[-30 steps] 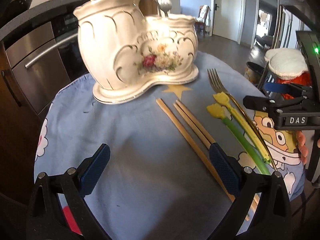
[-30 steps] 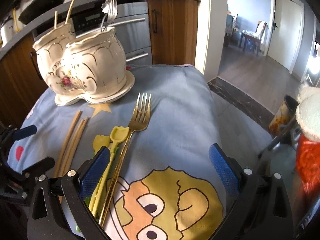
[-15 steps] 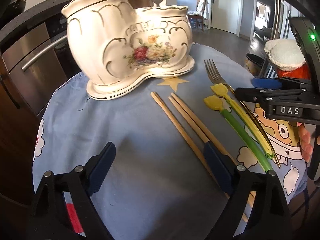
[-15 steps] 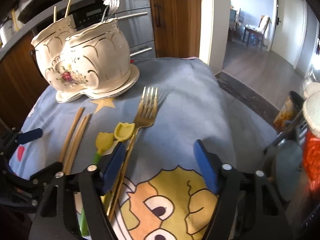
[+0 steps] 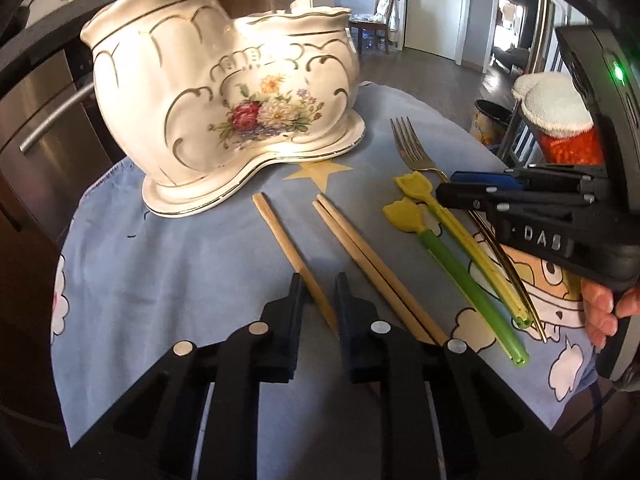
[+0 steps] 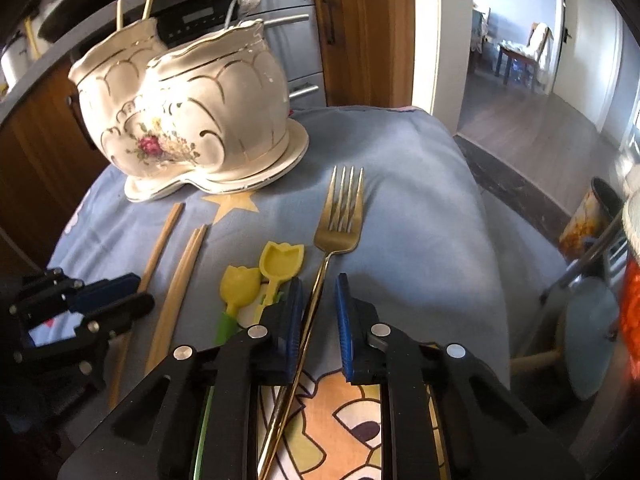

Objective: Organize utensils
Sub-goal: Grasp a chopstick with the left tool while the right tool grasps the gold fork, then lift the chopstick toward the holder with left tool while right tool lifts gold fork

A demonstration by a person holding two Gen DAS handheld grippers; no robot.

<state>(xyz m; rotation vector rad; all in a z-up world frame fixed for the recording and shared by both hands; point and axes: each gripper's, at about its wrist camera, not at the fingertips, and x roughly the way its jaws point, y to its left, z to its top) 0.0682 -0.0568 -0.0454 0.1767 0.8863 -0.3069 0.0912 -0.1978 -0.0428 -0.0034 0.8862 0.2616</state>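
A cream flowered ceramic holder (image 5: 224, 92) (image 6: 192, 120) stands at the back of the table, with chopsticks and a fork sticking out of it. My left gripper (image 5: 320, 284) is low over a single wooden chopstick (image 5: 280, 232). Its jaws are closing and the chopstick lies between them, with a gap still showing. My right gripper (image 6: 320, 284) straddles the handle of a gold fork (image 6: 340, 216); its jaws are closing too, not pressing on the handle. A pair of chopsticks (image 5: 360, 248) and two yellow tulip spoons (image 5: 404, 216) lie between the grippers.
A blue cartoon tablecloth (image 5: 180, 280) covers the small round table. Oven and wooden cabinets (image 6: 360, 32) stand close behind the holder. An orange object with a white cap (image 5: 560, 120) and a floor bin (image 6: 588, 216) are off the right edge. A person's fingers (image 5: 600, 312) hold the right gripper.
Both pairs of jaws went from wide open to narrow, the left around the single chopstick and the right around the fork handle. The hands barely moved.
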